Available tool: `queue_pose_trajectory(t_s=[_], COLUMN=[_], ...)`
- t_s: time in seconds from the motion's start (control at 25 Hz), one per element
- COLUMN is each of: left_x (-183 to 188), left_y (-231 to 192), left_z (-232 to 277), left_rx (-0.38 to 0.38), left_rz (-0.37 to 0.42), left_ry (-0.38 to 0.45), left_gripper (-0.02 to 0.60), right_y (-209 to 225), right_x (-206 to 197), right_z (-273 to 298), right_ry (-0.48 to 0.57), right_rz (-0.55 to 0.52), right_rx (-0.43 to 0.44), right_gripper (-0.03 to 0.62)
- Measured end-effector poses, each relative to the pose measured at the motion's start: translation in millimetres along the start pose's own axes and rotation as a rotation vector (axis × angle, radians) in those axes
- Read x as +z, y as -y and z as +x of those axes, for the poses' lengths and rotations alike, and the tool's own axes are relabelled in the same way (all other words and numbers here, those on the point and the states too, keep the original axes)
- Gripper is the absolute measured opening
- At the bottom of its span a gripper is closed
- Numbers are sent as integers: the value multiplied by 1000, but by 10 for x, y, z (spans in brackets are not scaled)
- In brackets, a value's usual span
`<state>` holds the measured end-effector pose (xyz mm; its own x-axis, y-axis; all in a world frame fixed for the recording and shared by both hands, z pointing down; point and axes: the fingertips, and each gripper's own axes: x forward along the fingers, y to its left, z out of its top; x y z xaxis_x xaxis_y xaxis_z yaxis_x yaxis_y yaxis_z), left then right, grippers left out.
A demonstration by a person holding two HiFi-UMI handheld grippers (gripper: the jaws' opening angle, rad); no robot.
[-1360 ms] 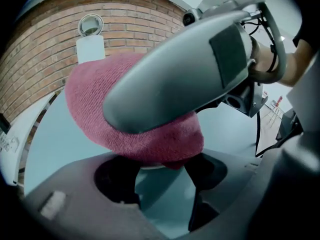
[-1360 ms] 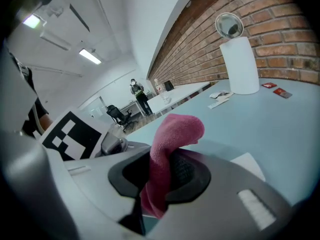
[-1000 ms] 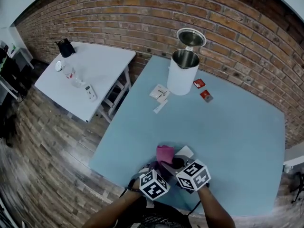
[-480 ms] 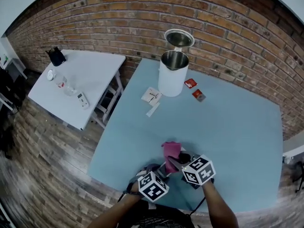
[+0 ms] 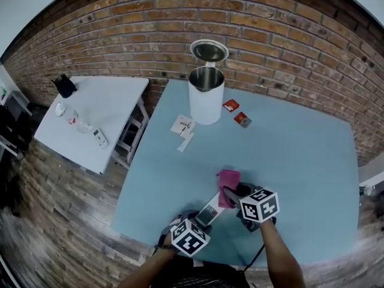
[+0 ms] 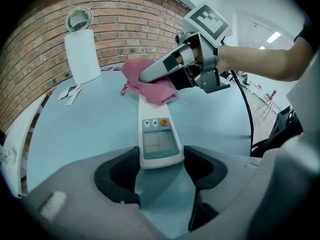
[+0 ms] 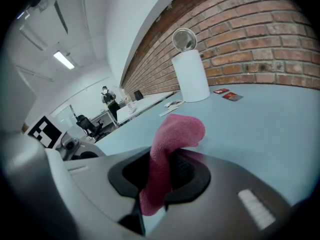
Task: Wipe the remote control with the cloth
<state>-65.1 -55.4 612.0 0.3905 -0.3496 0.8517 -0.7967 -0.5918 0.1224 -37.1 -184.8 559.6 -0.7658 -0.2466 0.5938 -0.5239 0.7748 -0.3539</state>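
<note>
A white remote control [image 6: 158,137] with a small screen and an orange button lies along the light-blue table [image 5: 300,155]. My left gripper [image 6: 159,165] is shut on its near end, one jaw on each side. In the head view the remote control [image 5: 209,212] runs up and right from the left gripper [image 5: 200,221]. A pink cloth [image 7: 170,144] is pinched in my right gripper [image 7: 159,181], its free end folding forward. In the left gripper view the pink cloth [image 6: 147,84] rests on the remote's far end under the right gripper [image 6: 157,74]. The pink cloth [image 5: 228,182] shows ahead of the right gripper [image 5: 233,195].
A white cylindrical bin [image 5: 206,95] with its lid up stands at the table's far side. Two red packets [image 5: 236,113] and some paper slips [image 5: 183,128] lie near it. A white side table [image 5: 90,119] with small items stands to the left. The brick wall [image 5: 270,41] runs behind.
My right gripper has carried the cloth to the right, away from the left gripper, along the remote toward its far end. More of the remote shows. The left gripper stays put.
</note>
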Motion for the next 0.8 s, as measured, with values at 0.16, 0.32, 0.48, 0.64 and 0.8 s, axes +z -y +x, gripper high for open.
queue_pose_trajectory(t_s=[0.16, 0.32, 0.48, 0.64, 0.8], left_x=[-9, -14, -7, -10, -13], left_y=[-8, -17, -43, -50, -59], left_z=[-1, -7, -8, -8, -2], left_rx=[5, 15, 23, 31, 33], left_rz=[-6, -20, -36, -51, -48], left_ry=[-5, -5, -13, -23, -21], left_gripper=[275, 275, 275, 274, 275], right_y=[184, 357, 476, 653, 563], right_x=[15, 24, 79, -48, -124], right_z=[-58, -179, -444, -521, -413], right_ry=[29, 65, 166, 214, 237], right_rz=[69, 116, 224, 303, 322], right_rx=[-38, -94, -125, -216, -227], right_gripper=[77, 77, 77, 77, 77])
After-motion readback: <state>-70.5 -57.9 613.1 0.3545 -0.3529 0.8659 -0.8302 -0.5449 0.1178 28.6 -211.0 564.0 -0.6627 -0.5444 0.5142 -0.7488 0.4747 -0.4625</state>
